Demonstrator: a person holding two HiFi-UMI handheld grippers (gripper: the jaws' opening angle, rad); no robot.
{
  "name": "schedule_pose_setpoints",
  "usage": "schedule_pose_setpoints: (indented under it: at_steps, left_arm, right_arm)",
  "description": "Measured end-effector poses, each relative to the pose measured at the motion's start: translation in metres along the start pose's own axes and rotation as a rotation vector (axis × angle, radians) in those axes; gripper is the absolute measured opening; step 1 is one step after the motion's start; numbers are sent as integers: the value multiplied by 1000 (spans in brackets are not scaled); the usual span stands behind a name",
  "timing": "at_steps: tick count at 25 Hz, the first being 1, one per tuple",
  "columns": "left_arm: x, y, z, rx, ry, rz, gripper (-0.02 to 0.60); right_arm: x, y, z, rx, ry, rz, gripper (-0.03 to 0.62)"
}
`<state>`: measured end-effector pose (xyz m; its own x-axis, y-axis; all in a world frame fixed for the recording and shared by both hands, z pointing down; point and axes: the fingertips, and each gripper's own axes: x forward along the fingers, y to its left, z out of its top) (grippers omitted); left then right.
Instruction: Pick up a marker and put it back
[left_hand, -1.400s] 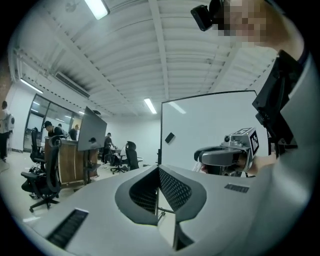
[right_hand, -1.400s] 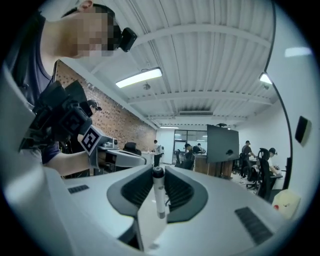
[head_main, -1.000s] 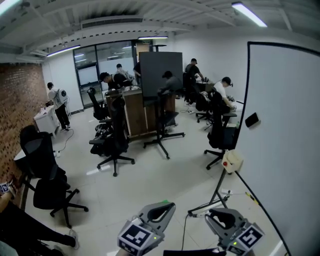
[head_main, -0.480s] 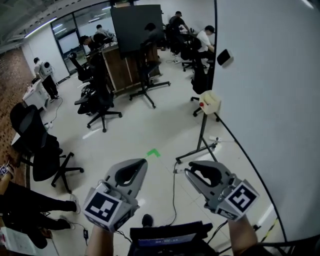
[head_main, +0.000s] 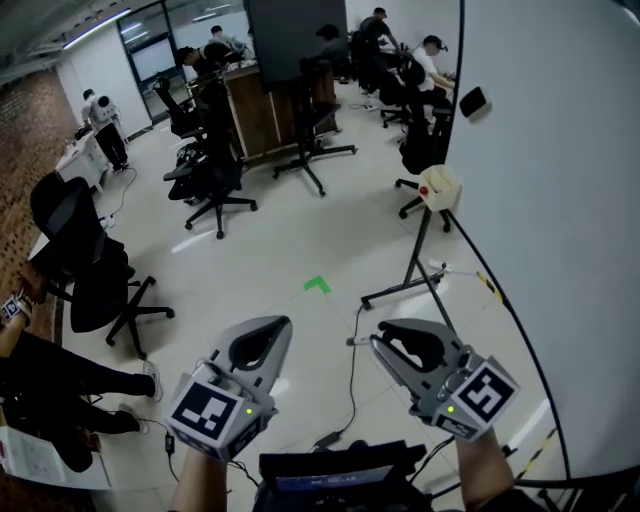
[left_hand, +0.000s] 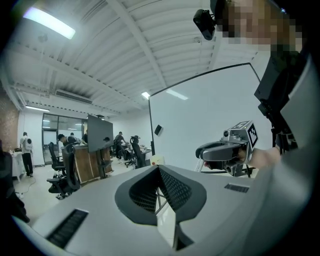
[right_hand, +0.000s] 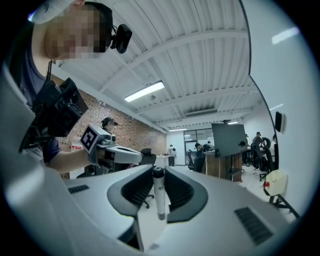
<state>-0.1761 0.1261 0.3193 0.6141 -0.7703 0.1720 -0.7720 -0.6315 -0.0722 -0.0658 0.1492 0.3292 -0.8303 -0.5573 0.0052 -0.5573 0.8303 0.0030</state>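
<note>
A white marker (right_hand: 158, 192) with a dark cap stands crosswise between the pads of my right gripper (right_hand: 158, 172), which is shut on it. In the head view the right gripper (head_main: 380, 342) is held low at the right, in the air over the floor, just left of the big whiteboard (head_main: 560, 200). My left gripper (head_main: 275, 326) is held beside it at the left. Seen in its own view, the left gripper (left_hand: 159, 170) has its tips together and nothing between them. Each gripper shows in the other's view.
A black eraser (head_main: 473, 101) sticks to the whiteboard. A beige box with a red button (head_main: 440, 185) hangs on the board's stand (head_main: 415, 270). A cable (head_main: 352, 370) runs over the floor near green tape (head_main: 317, 285). Office chairs (head_main: 95, 270) stand left; people work at desks behind.
The head view has tilted down toward the floor and nearer the whiteboard. Both grippers have come up from the bottom edge further into view, keeping side by side.
</note>
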Motion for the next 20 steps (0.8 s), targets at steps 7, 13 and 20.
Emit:
schedule_pose_setpoints:
  at_steps: [7,13,20]
  left_arm:
    - [-75,48,-21,-56,-58,26,0]
    - [-143,89,-38,-82,-79,-24,0]
    - [-174,90,-58,-102,-69,-108,0]
  right_arm:
    - [48,68,6,-66,21,3,97]
    - [96,139,15,-129,39,-8,97]
    - [96,187,8,-134,82,-100,97]
